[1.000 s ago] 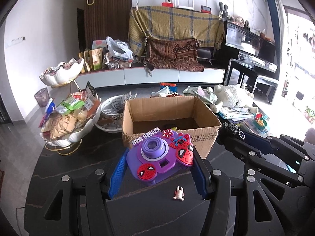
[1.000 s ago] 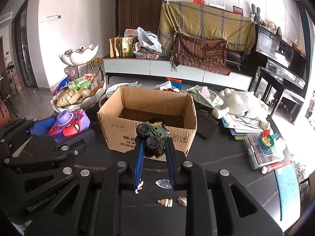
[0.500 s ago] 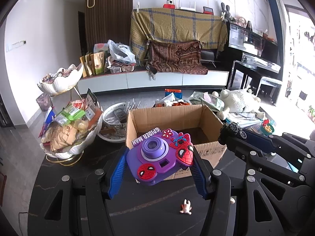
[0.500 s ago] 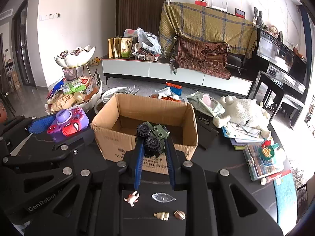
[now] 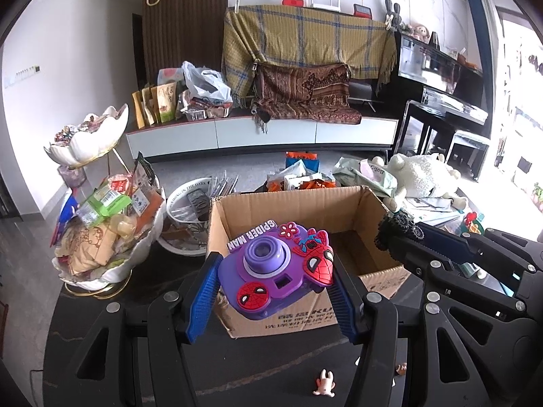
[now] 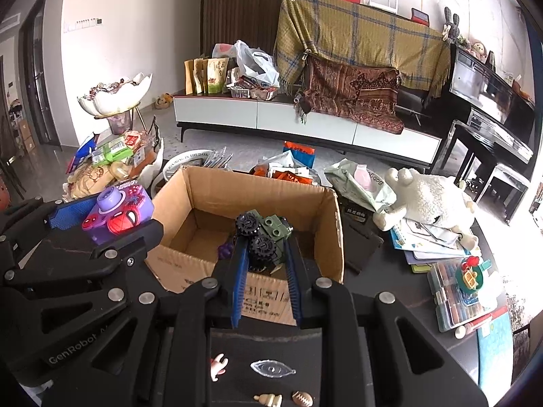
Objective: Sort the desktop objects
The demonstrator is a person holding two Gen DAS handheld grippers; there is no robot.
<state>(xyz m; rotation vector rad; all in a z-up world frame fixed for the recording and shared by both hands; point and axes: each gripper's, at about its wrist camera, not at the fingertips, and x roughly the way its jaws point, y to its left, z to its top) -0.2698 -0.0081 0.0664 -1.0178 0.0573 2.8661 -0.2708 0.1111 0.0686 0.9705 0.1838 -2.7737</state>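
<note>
Your left gripper (image 5: 275, 291) clamps its half-spread jaws on the purple toy camera (image 5: 276, 268), held above the cardboard box (image 6: 207, 183) near its front wall. Your right gripper (image 6: 264, 264) pinches the green wheeled toy (image 6: 266, 237) over the box's opening; its underside is hidden.

Purple camera (image 5: 271, 274) with red spider-faces and white lettering, clamped between blue ribbed pads of the black left gripper (image 5: 271, 291). Green truck (image 6: 271, 237) with black wheels between the blue pads of the black right gripper (image 6: 266, 271). Plain brown box (image 5: 298, 203) just beyond both. Dark tabletop (image 5: 264, 366) with pale veins. Further off, yellow blanket (image 5: 305, 37) checked in blue; white plush (image 6: 427, 196).
</note>
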